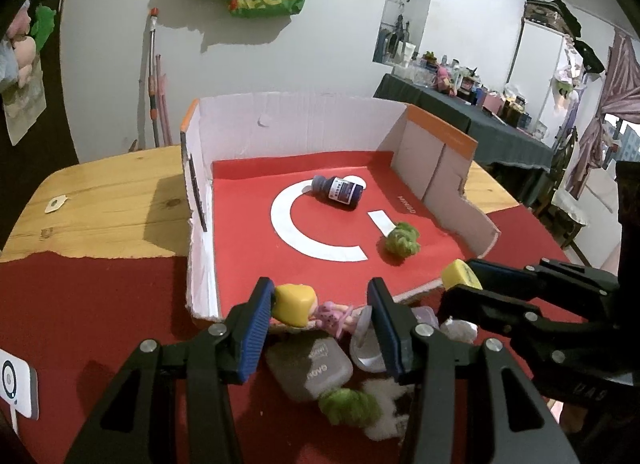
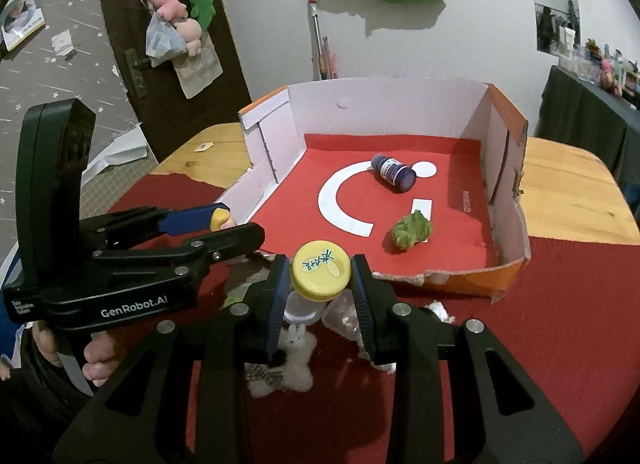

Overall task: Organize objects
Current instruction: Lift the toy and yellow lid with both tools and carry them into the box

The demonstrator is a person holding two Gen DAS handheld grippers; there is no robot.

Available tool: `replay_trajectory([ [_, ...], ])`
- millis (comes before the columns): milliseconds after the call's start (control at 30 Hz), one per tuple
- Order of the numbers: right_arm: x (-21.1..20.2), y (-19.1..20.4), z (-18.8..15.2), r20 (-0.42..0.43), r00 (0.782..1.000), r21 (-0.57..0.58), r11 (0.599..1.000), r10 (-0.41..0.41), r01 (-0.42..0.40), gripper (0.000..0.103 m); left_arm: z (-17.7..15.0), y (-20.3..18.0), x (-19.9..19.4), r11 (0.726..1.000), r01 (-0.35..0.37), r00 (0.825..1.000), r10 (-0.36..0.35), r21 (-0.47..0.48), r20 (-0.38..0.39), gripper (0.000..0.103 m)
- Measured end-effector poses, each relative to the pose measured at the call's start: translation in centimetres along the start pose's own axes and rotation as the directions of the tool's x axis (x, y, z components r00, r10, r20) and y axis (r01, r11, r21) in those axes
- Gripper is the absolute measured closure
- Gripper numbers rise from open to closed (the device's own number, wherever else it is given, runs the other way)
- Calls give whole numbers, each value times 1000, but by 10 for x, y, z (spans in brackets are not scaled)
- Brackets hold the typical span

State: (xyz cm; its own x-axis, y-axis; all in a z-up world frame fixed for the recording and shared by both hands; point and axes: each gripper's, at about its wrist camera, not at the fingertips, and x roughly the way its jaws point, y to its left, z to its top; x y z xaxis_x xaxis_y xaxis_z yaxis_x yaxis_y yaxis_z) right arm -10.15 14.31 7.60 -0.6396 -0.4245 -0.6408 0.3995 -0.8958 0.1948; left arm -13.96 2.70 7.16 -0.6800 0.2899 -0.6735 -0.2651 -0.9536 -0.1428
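Nearest your right wrist camera, the right gripper was closed narrow on a yellow-capped bottle, both pads bearing on the cap rim, the clear body hanging below. In the left wrist view, your left gripper held a blonde doll crosswise: one pad was against the yellow head, while contact at the feet could not be confirmed, so the hold looked light at best.

Both items were poised over the red cloth, just short of the torn front edge of the cardboard box. Loose goods lay beneath the grippers on the cloth: a grey pouch, a green fuzzy toy and a small white rabbit toy.

Inside the box, on its red liner, a dark bottle lay on its side and a second green fuzzy toy sat nearer the front, the two apart.

Judgement: you were at the carry step, two items gripped and not yet in the box. The next move called for taking each forward over the low front edge and releasing on bare liner, clear of the two pieces already there. The doll's hold wanted checking first; the bottle, held by its cap alone, could swing.
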Motion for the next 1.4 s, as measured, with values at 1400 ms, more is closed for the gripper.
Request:
replay_trajectory([
  [1400,82,-43,33,-255,966,17,999,33,-30,73,30,12,73,999,-33,987,35,17,-159,52],
])
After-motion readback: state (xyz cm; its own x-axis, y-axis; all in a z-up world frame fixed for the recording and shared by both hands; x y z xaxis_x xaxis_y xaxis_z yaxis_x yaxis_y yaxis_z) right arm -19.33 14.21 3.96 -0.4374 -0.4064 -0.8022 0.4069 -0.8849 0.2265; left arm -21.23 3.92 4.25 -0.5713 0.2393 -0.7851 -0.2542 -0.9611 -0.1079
